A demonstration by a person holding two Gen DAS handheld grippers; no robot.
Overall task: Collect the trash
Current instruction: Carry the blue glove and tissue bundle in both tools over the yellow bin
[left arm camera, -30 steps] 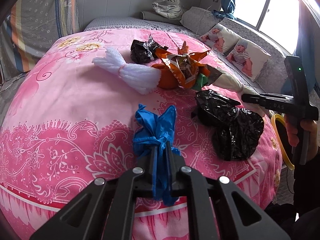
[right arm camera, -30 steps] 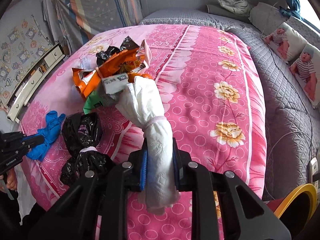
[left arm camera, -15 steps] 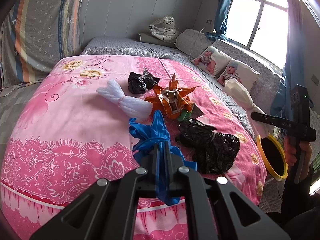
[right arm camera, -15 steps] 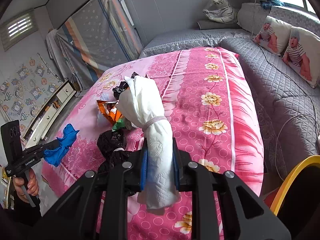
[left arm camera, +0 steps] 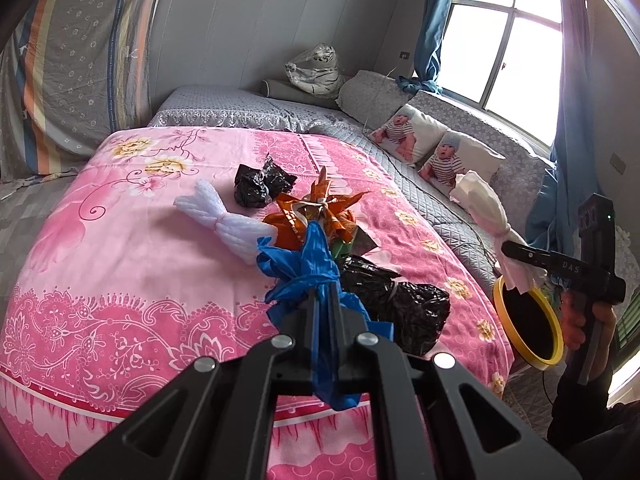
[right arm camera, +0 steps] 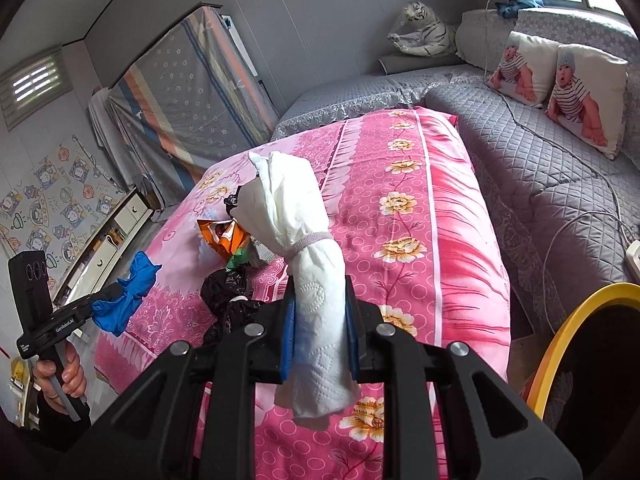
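We see a big bed with a pink flowery blanket [left arm camera: 120, 280] on it. Past the far edge of the blanket lies a grey quilted cover [right arm camera: 540, 168]. Two pillows with baby pictures [right arm camera: 560, 76] lean near the window side of the bed. A toy tiger in clear plastic [left arm camera: 316, 68] sits at the far corner by the wall. Blue curtains [left arm camera: 430, 32] hang beside a bright window [left arm camera: 512, 40]. A striped mattress [right arm camera: 192, 92] stands up against the wall.

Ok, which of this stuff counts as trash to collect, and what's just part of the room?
Job:
- blue bag, in left gripper
- white tissue bundle, in right gripper
- black bags
- orange wrappers
- white foam bundle
- yellow-rimmed bin

Lying about:
- baby pillows
- tiger toy
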